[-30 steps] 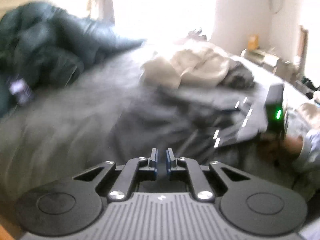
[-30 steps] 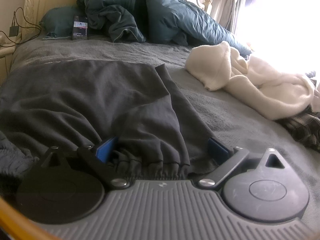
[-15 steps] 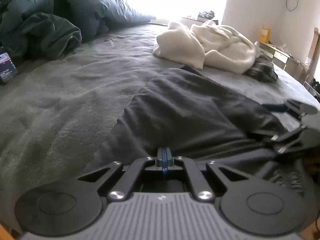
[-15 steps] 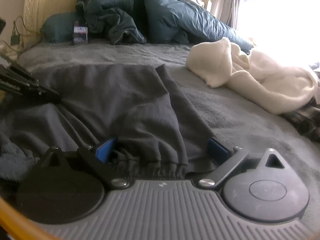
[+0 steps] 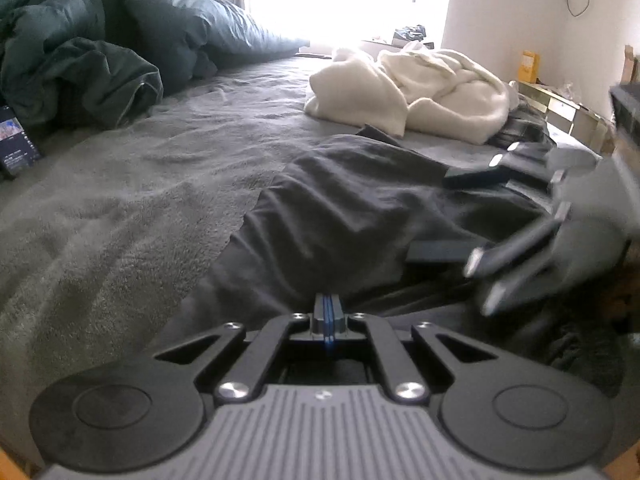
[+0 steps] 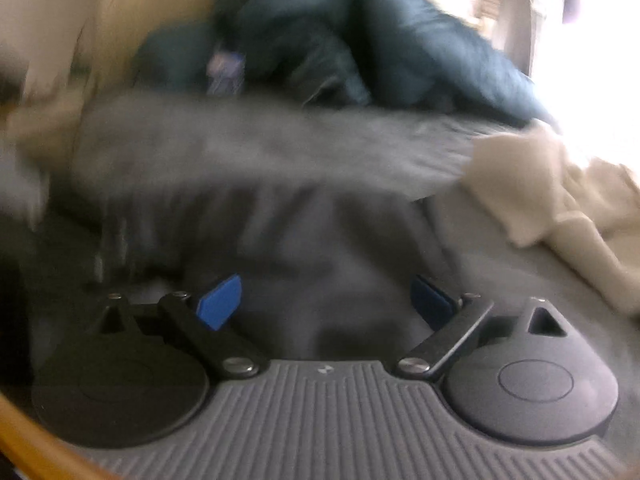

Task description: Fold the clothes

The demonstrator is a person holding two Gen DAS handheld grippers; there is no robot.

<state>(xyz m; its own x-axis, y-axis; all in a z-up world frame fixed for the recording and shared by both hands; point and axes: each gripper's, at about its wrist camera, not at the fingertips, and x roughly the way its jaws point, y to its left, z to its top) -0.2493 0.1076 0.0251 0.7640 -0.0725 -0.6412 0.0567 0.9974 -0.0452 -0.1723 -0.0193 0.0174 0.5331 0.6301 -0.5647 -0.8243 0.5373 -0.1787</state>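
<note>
My left gripper (image 5: 328,312) has its fingers pressed together right at the near edge of the dark grey garment (image 5: 360,216). It looks like they're pinching a bit of that cloth, though the pinch itself is hidden under the fabric fold. My right gripper (image 6: 328,300) has its fingers spread wide over the same garment (image 6: 320,240), gripping nothing. That view is badly smeared by motion, so I'll read little from it. From the left wrist I can see the right gripper (image 5: 516,216) hanging over the far side of the garment.

Progress, as I judge it: the dark garment lies spread on the bed (image 5: 120,200), rumpled, one strip doubled over near the far edge. It's not a tidy folded packet. Whether this is a half-made fold or a laying-out, I can't settle. A cream fleecy garment (image 5: 420,92) sits in a loose heap beyond it, and something plaid (image 5: 520,128) pokes out beside that. Neither is folded, so there's work left.

The bed has a grey, nappy cover. A dark green duvet (image 5: 100,40) is bunched at the head, with a phone (image 5: 16,148) propped by it. There's a bright window behind and a white wall to the right.
</note>
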